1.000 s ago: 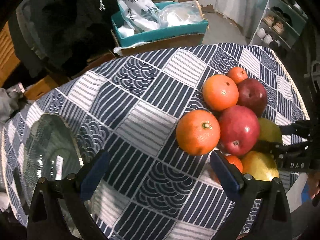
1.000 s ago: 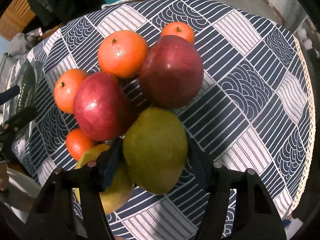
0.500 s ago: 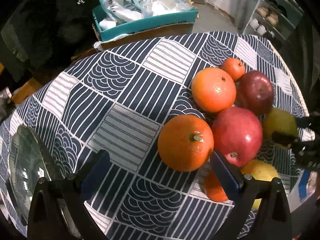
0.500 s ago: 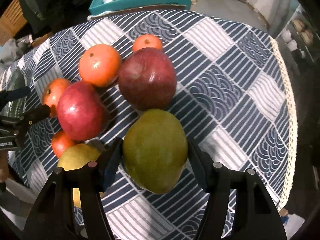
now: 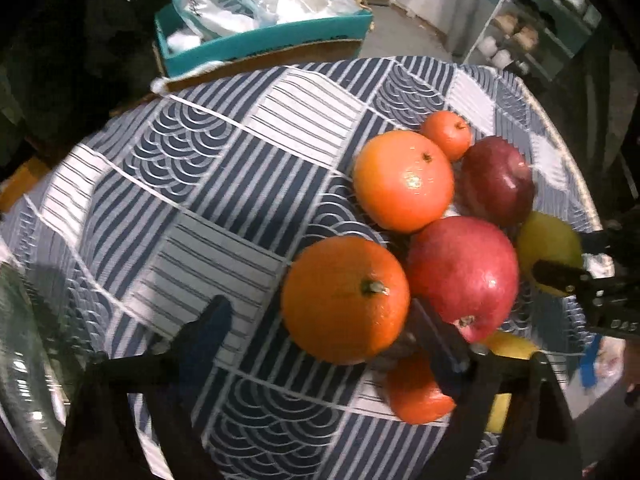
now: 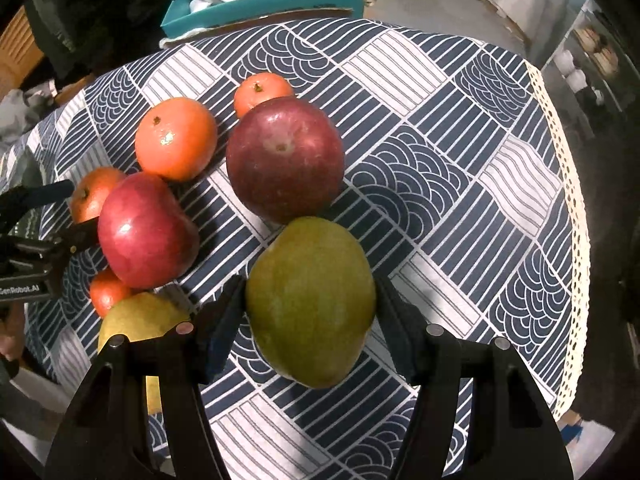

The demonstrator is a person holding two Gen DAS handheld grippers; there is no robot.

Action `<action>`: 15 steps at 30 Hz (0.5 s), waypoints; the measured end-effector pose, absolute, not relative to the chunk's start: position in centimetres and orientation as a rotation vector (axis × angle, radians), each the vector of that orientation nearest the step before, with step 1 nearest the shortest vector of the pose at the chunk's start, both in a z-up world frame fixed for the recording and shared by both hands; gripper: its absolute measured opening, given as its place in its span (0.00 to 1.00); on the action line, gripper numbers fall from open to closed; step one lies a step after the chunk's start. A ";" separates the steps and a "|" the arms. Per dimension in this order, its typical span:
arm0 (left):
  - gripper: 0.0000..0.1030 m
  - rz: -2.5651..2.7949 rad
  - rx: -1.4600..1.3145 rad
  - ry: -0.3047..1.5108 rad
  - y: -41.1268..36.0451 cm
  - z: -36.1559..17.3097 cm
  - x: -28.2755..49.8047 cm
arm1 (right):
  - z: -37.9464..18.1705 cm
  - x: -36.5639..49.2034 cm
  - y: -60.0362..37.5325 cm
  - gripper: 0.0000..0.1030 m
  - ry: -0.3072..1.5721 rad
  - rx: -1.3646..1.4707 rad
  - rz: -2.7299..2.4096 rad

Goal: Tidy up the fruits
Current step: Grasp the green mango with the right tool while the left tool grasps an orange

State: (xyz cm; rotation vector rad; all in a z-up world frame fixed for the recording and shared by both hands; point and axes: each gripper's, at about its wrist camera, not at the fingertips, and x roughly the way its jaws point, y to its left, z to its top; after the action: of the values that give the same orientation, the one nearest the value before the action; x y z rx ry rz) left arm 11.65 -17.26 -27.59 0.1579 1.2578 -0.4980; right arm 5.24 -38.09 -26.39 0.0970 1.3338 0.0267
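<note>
left gripper jaws closing around big orange; orange sits between pads, nearer right pad, not pinched yet. orange round, no long side, stem points 3 o'clock toward red apple, which touches it. left hand nearest this orange. right gripper clenched on green mango, long side runs 12 to 6 o'clock, above tablecloth.

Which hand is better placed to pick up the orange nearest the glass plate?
Left. The left gripper fingers are closing around that orange; the right gripper already holds the green mango.
</note>
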 end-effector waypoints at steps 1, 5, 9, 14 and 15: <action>0.75 -0.520 0.133 1.268 -17.2 -27.7 11.6 | -26.4 5.3 -38.1 0.63 1.333 0.096 0.026; 0.63 -0.554 0.140 1.287 -17.9 -28.2 11.1 | -26.4 5.1 -38.1 0.63 1.330 0.107 0.026; 0.62 -0.548 0.151 1.279 -17.9 -27.9 10.7 | -25.9 4.6 -38.3 0.63 1.324 0.103 0.028; 0.61 -0.488 0.189 1.241 -17.2 -27.4 10.6 | -25.0 4.3 -38.1 0.63 1.297 0.085 0.031; 0.61 -0.480 0.185 1.235 -17.0 -27.1 10.6 | -24.7 4.2 -38.0 0.63 1.289 0.079 0.030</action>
State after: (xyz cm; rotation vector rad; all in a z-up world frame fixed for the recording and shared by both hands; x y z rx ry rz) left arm 10.56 -16.96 -27.10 0.1854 1.2354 -0.4796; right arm 4.22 -38.01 -24.74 0.0793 1.2888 0.0301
